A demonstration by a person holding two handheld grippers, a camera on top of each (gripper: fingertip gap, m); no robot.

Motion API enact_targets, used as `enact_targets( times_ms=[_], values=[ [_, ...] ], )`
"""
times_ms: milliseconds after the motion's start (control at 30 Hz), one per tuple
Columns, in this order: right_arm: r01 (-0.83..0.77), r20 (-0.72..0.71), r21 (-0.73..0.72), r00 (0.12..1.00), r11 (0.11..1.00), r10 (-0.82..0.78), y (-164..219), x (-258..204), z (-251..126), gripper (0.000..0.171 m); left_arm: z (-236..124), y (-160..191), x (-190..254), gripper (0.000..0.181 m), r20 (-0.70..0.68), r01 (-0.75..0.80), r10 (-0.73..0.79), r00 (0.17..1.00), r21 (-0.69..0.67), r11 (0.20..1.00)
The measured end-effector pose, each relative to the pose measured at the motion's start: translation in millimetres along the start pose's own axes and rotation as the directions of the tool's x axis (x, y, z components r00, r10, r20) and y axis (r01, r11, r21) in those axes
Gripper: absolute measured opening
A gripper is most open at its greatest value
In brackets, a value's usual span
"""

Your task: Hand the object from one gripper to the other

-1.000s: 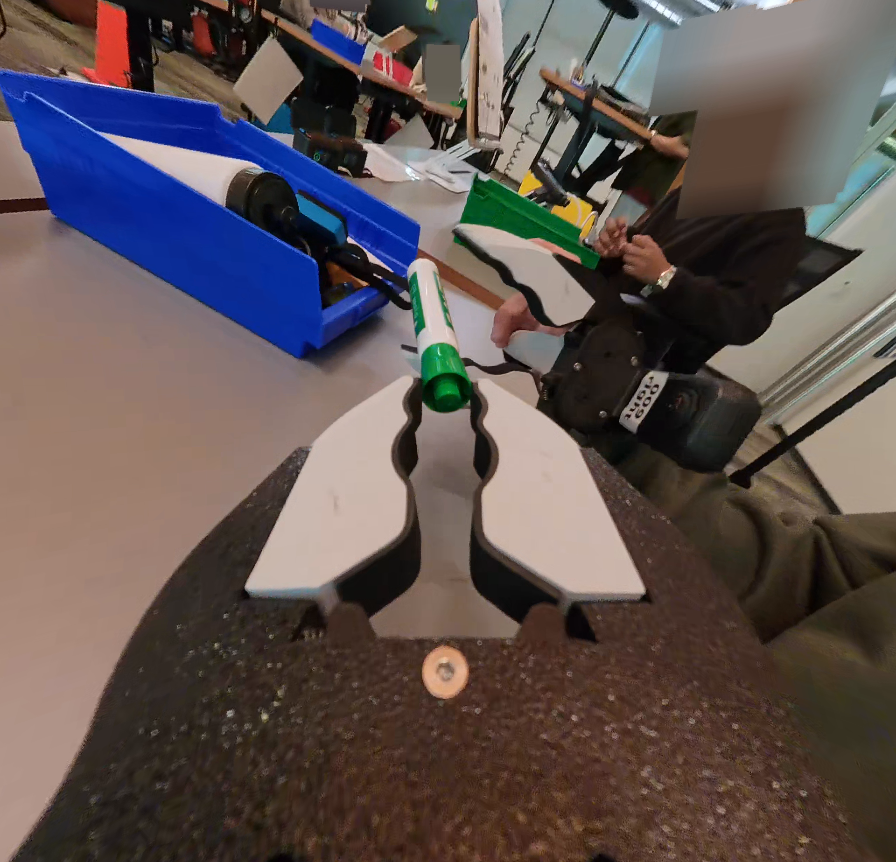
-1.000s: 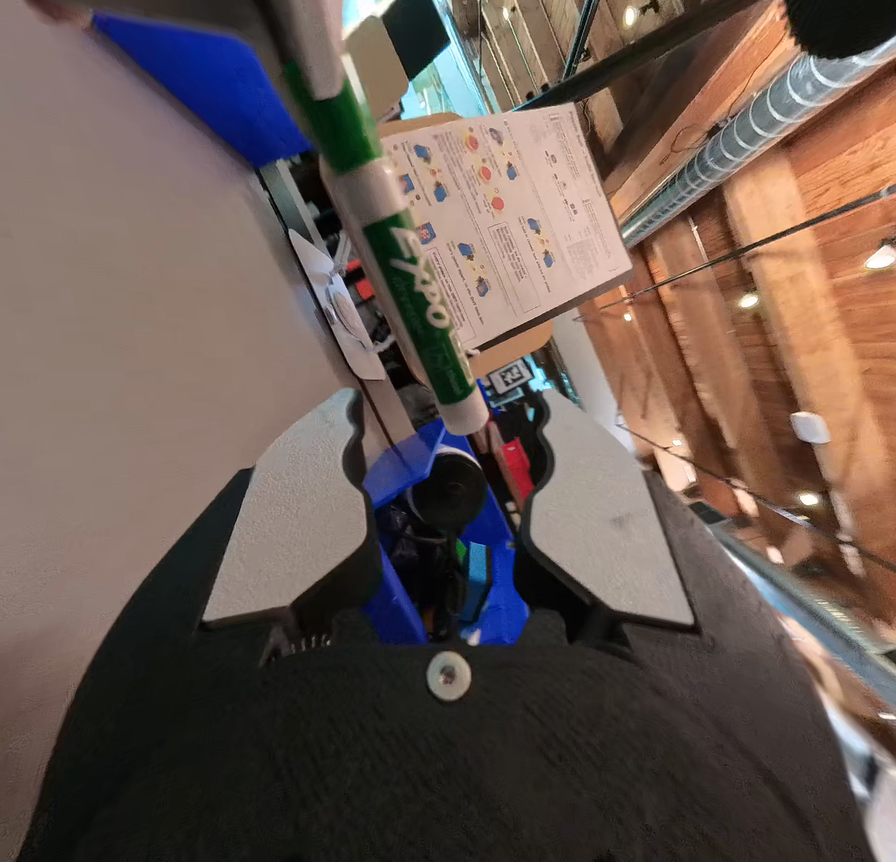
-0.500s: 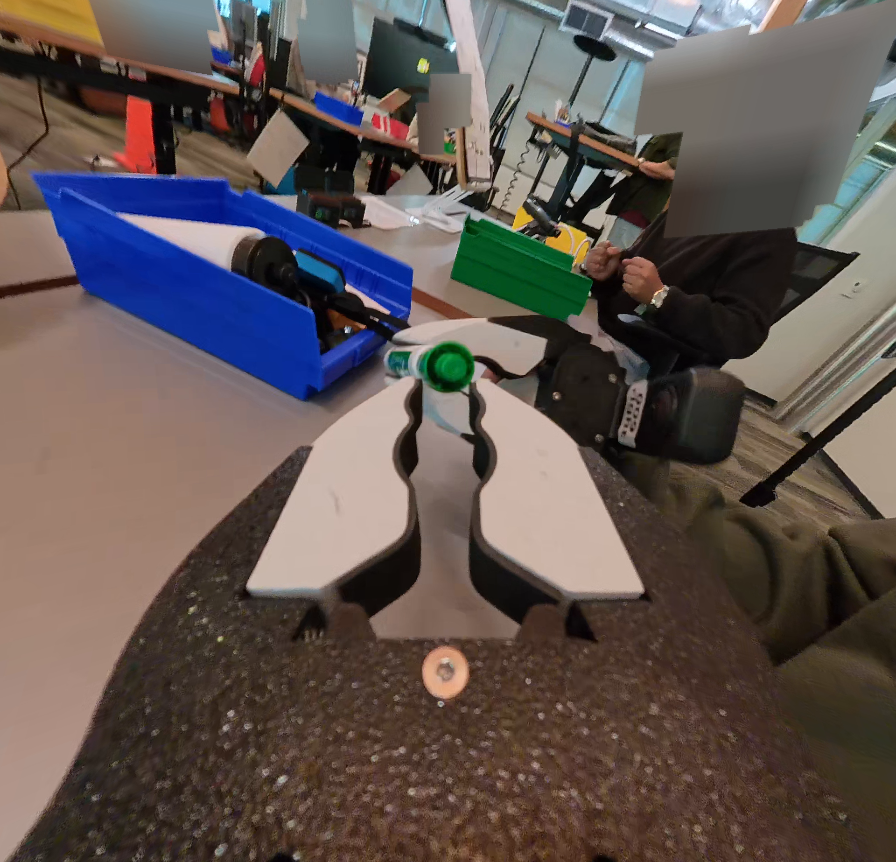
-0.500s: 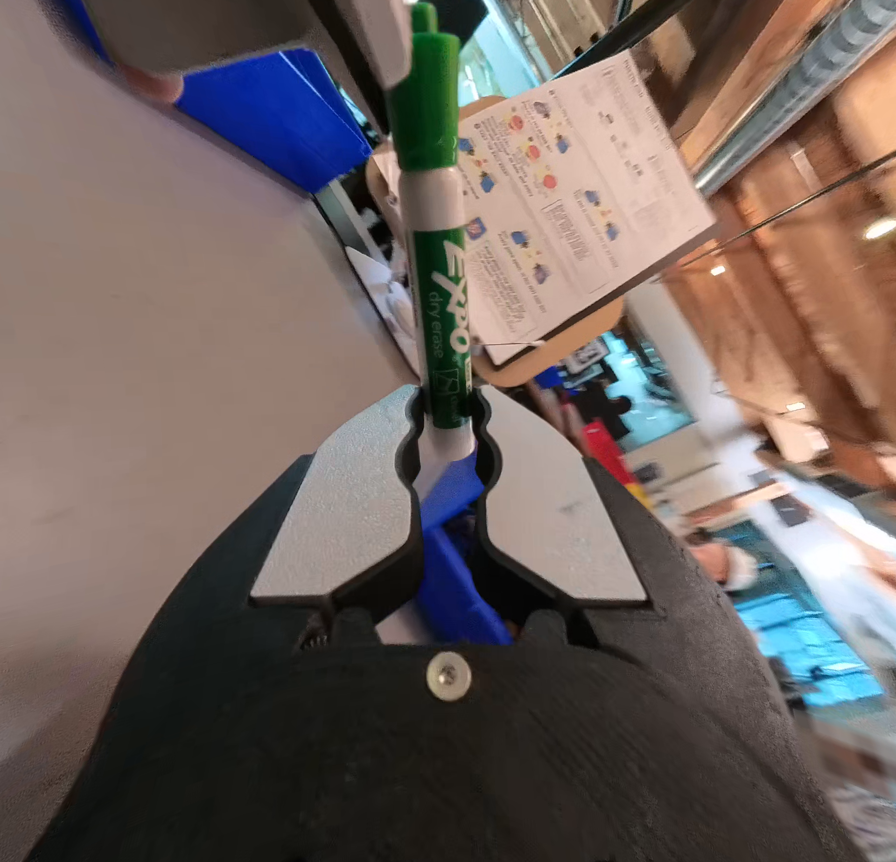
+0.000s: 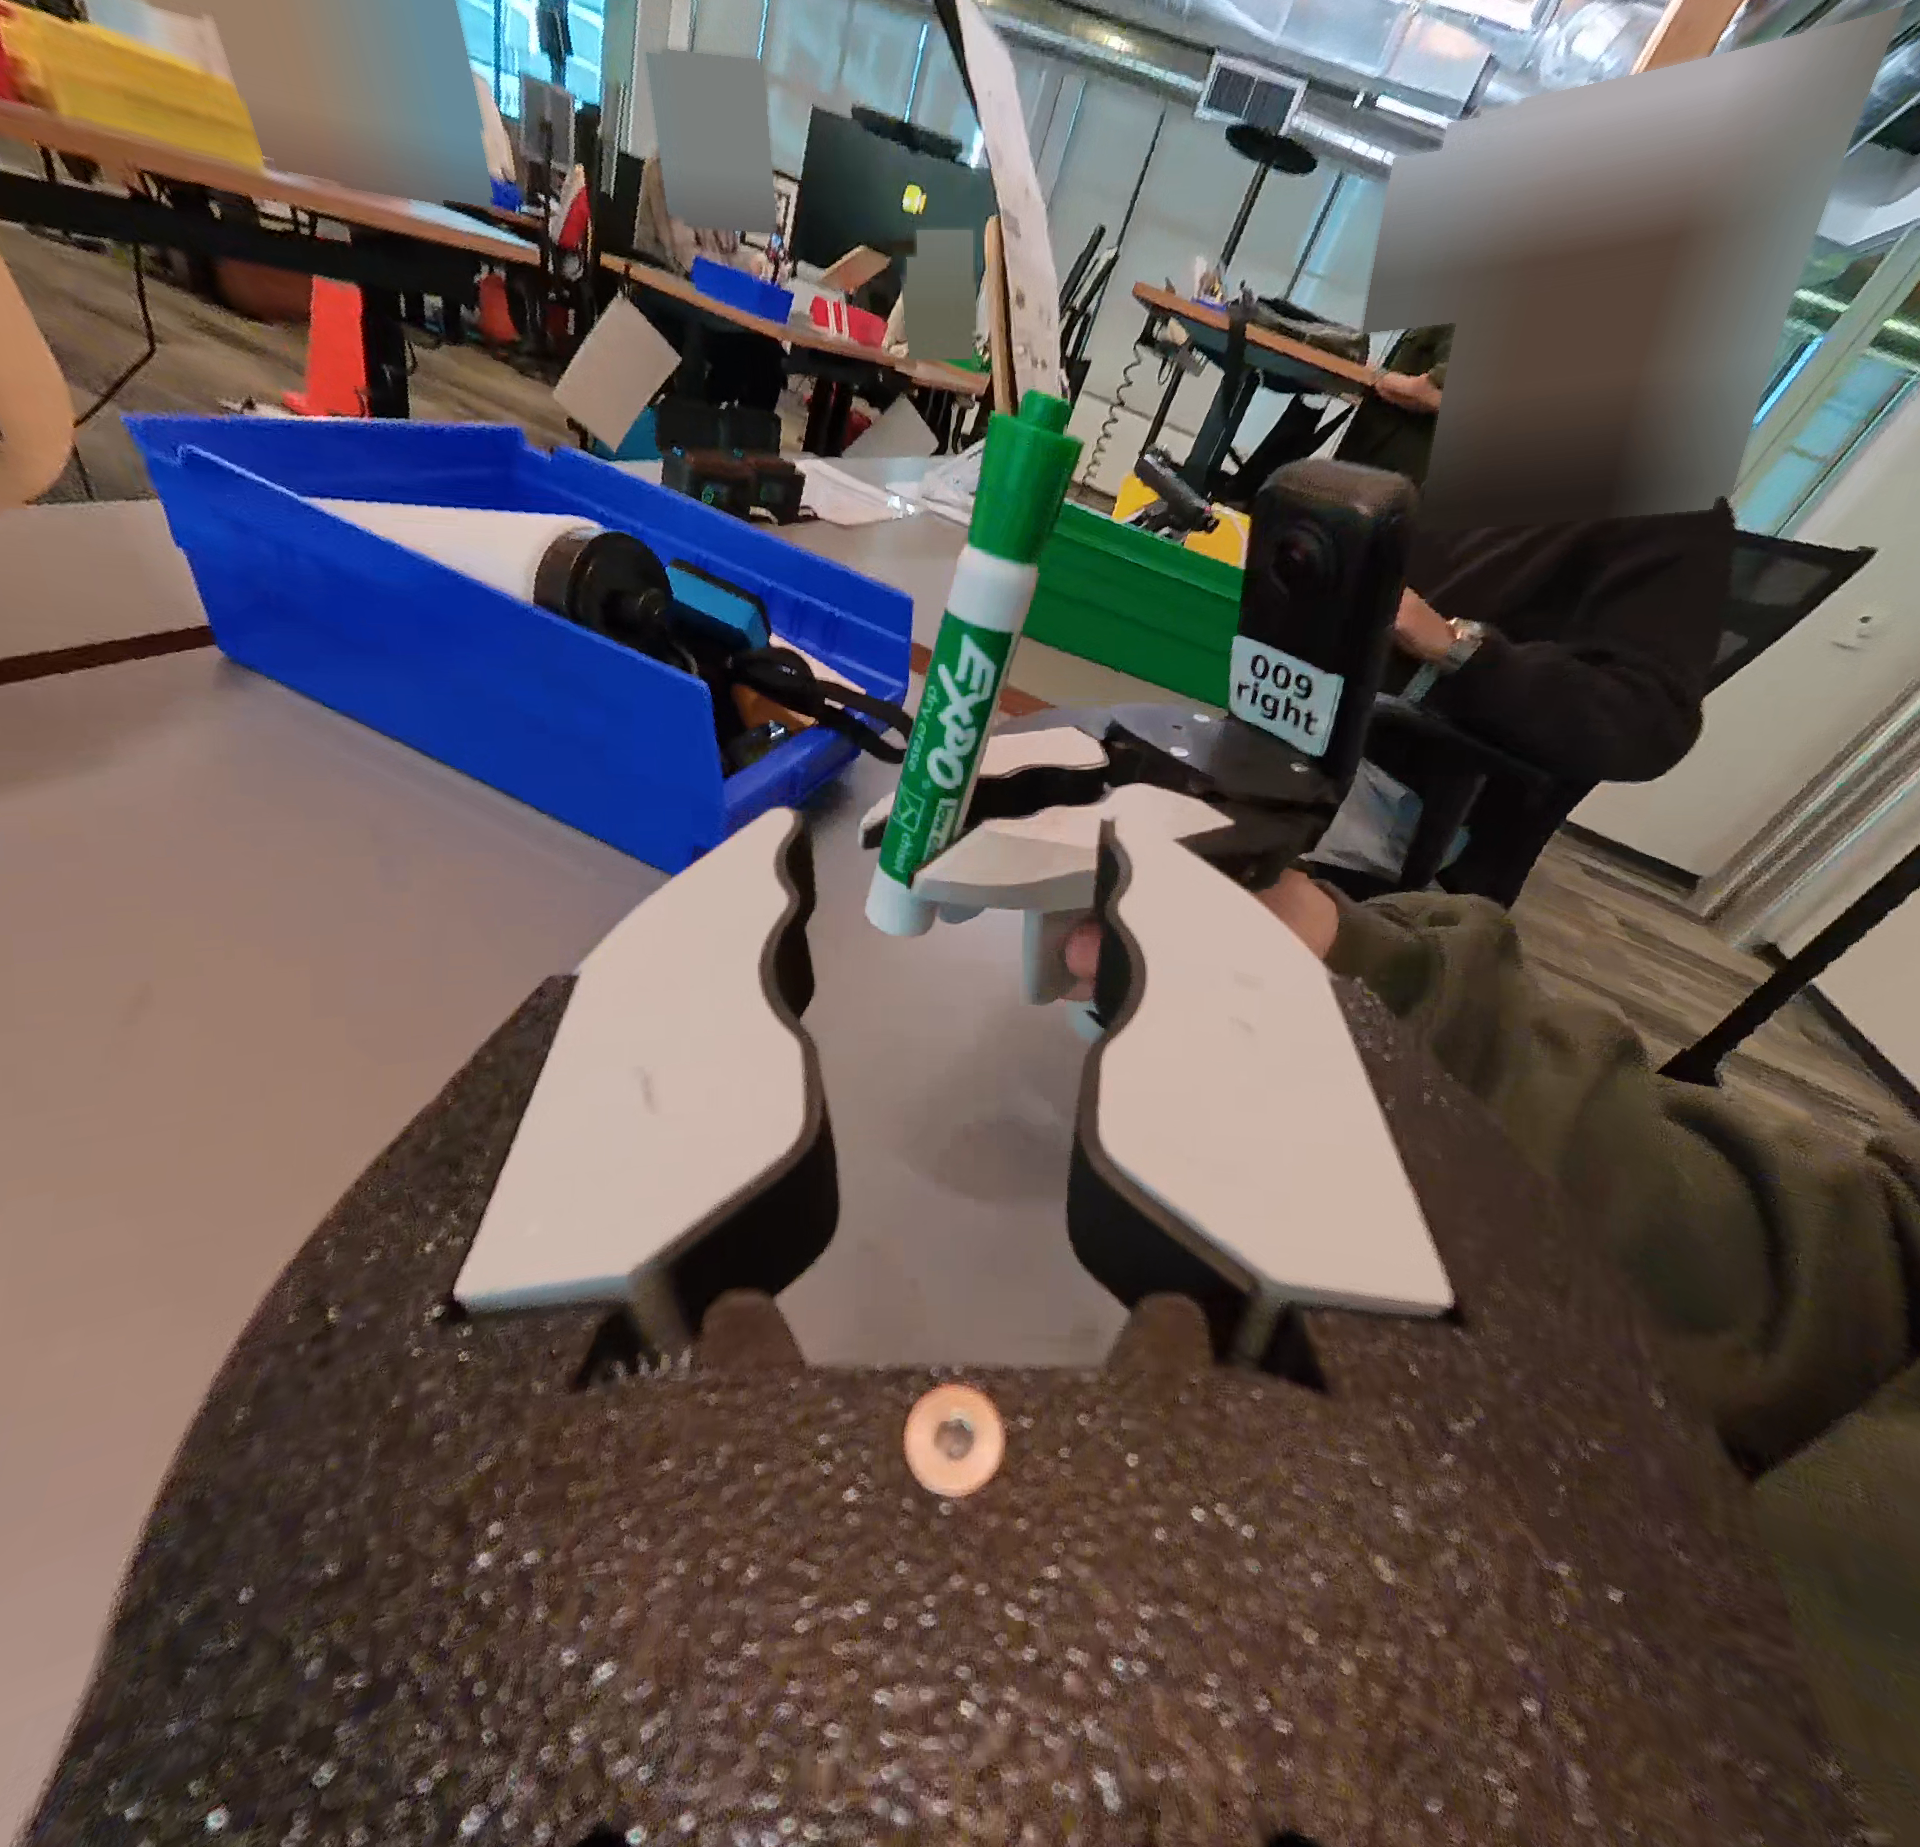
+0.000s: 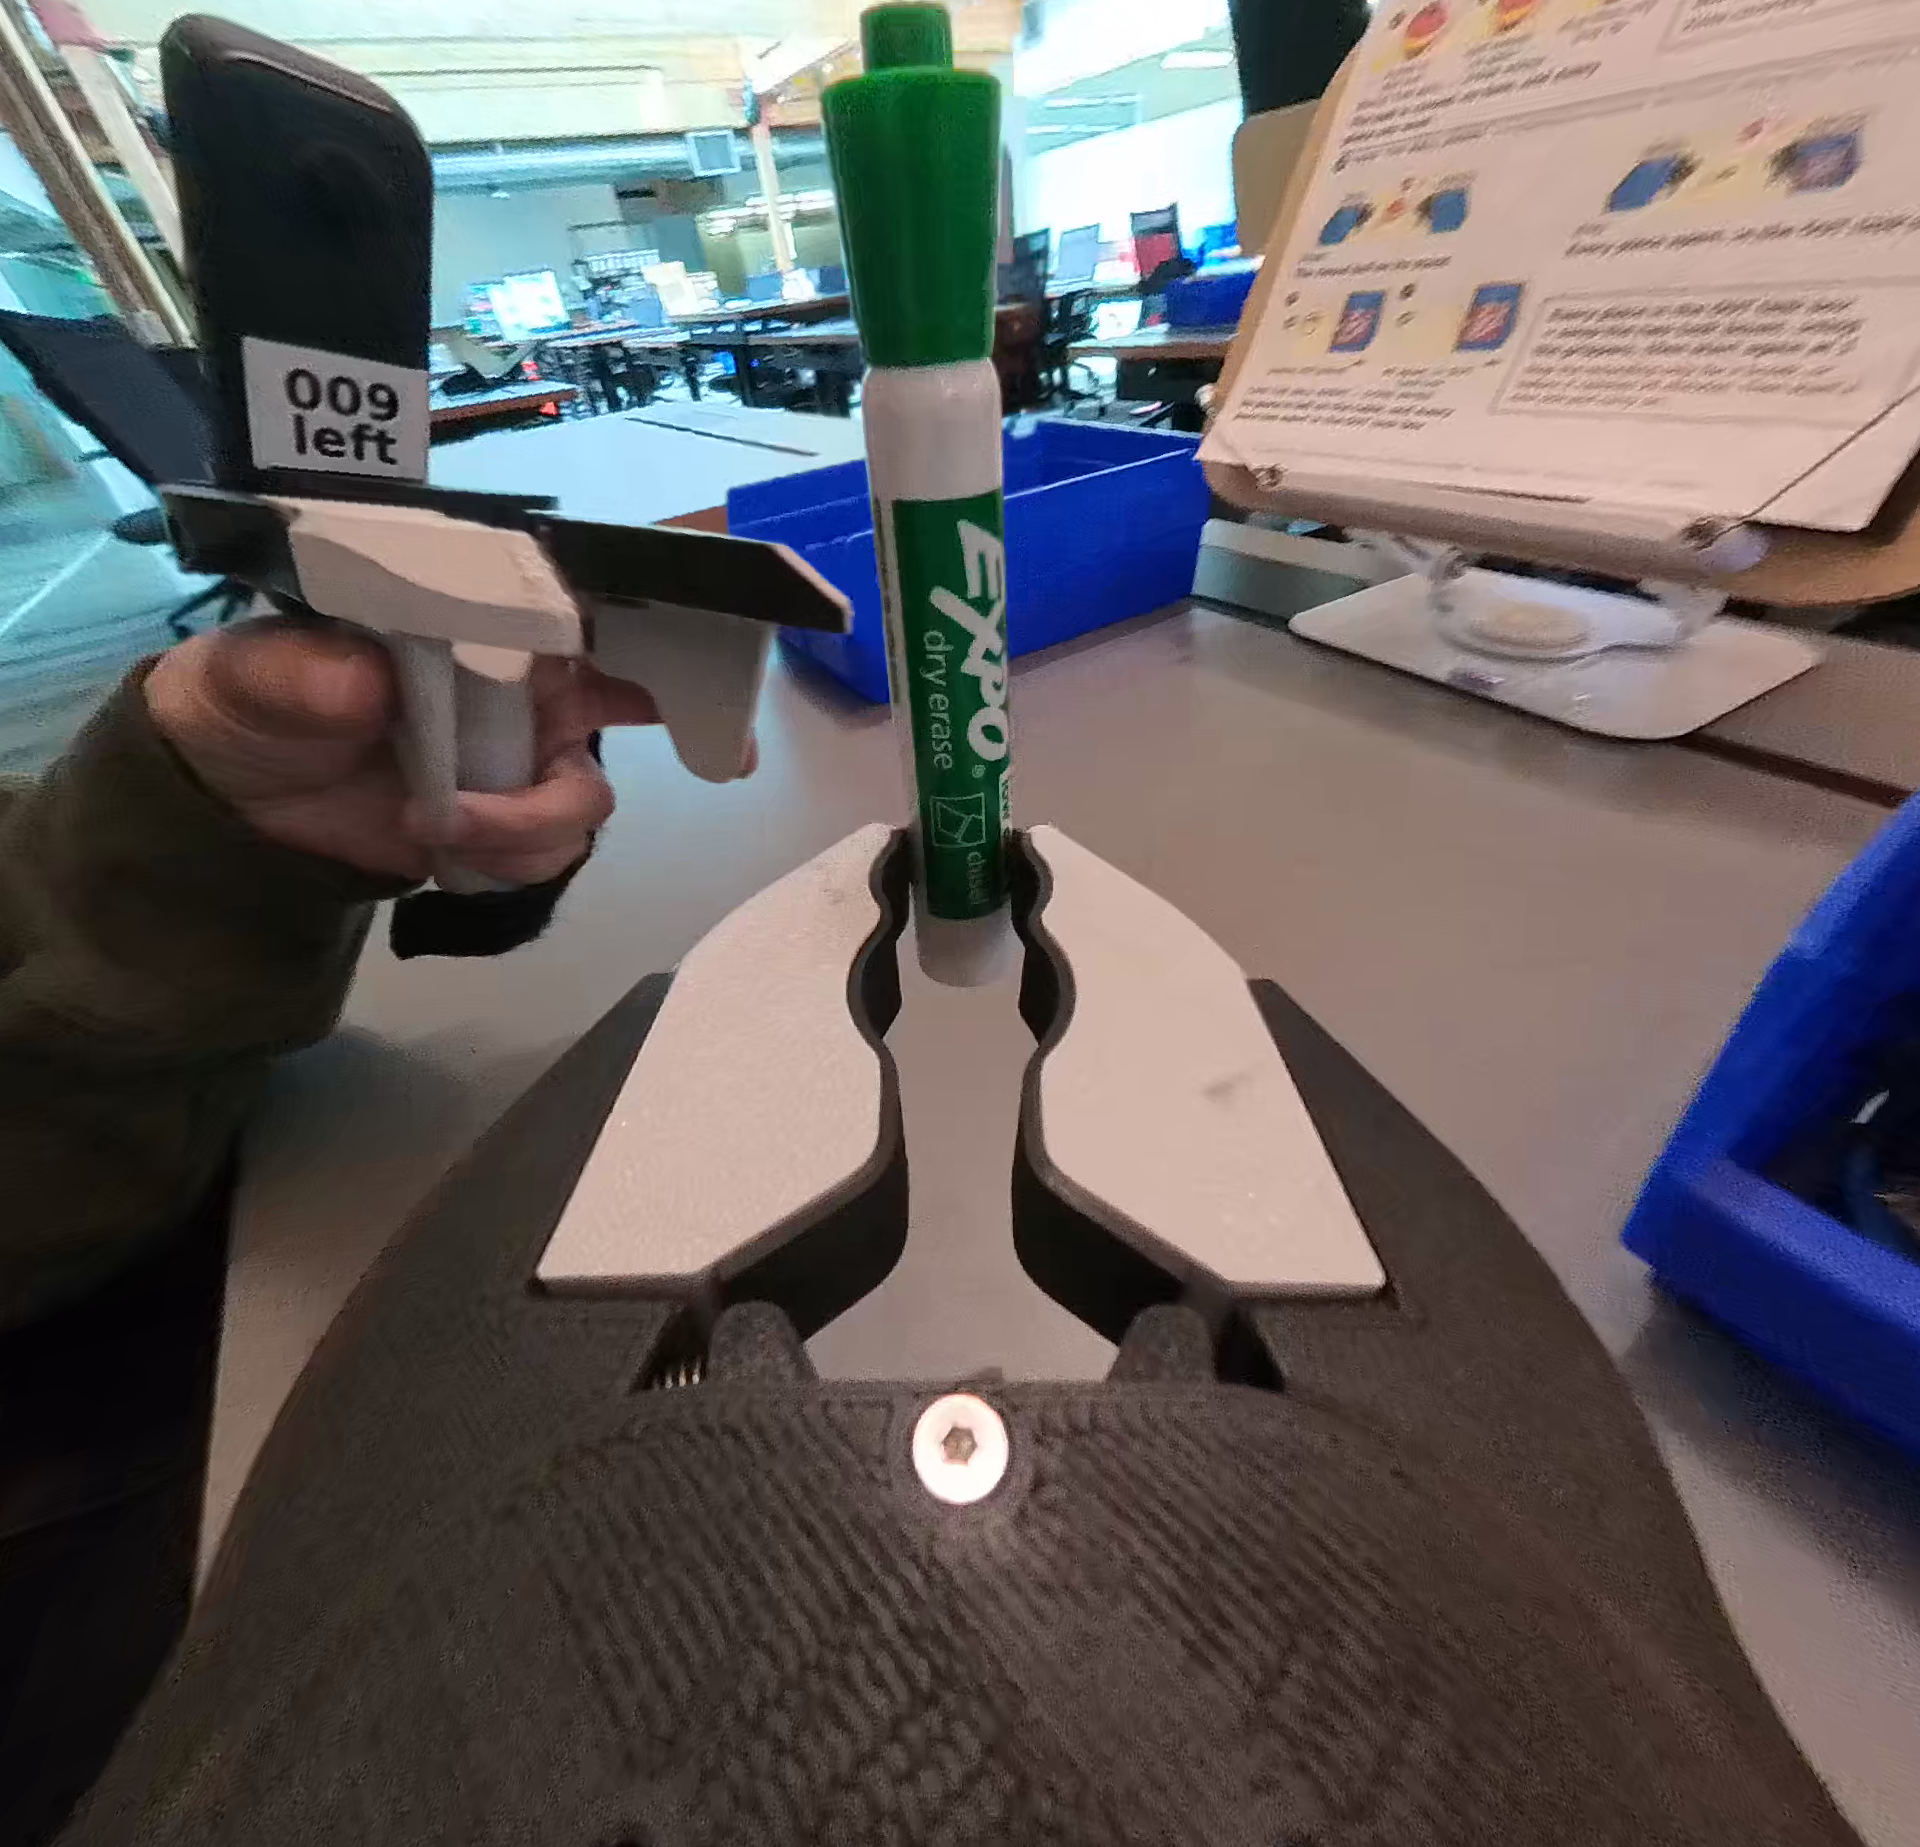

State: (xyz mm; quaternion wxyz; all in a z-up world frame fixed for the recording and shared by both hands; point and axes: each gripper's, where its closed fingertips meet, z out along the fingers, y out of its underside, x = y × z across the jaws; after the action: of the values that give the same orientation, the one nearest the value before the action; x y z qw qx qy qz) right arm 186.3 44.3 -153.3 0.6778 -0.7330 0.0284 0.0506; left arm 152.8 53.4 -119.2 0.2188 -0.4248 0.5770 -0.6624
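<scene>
In the left wrist view, a blue bin sat at the left on the grey surface, with a white roll and dark cables inside it. The left tool stood with its two fingers spread wide and nothing between them. Just beyond its tips, the green marker rose nearly upright, cap at the top, tilted a little to the right, its lower end pinched by the right tool that came in from the right side. A green bin lay behind the marker, and a person in dark clothing sat farther right.

In the right wrist view, the left tool was seen side-on at the left, held by a hand, apart from the marker. At centre, the right tool was clamped on the marker near its white bottom end. Behind it was a blue bin, then a propped printed sheet at the right, and another blue bin's corner at the far right edge.
</scene>
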Motion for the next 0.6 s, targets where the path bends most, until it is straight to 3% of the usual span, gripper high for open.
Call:
enact_targets(
  times_ms=[133, 333, 467, 500, 600],
  values=[
    [-0.020, 0.108, -0.061, 0.994, 0.998, 0.027, 11, -20, 9, 0.019, 3, 6, -2, 0.047, 0.002, -0.028, 0.028, 1.000, -0.013, 1.000],
    [-0.074, 0.294, -0.138, 0.949, 0.988, 0.112, 22, -51, 14, 0.019, -3, 7, 3, 0.039, -0.098, -0.043, 0.043, 0.994, 0.006, 0.999],
    [-0.082, 0.325, -0.169, 0.936, 0.982, 0.134, 27, -58, 16, 0.019, -6, 9, 14, 0.028, -0.157, -0.105, 0.103, 0.982, -0.005, 0.994],
    [-0.061, 0.338, -0.170, 0.934, 0.984, 0.116, 27, -61, 15, 0.019, -6, 9, 12, 0.017, -0.140, -0.133, 0.131, 0.981, -0.003, 0.991],
    [-0.044, 0.290, -0.196, 0.952, 0.980, 0.100, 31, -54, 17, 0.019, -4, 12, 6, 0.018, -0.108, -0.150, 0.146, 0.983, -0.032, 0.988]
  ],
)
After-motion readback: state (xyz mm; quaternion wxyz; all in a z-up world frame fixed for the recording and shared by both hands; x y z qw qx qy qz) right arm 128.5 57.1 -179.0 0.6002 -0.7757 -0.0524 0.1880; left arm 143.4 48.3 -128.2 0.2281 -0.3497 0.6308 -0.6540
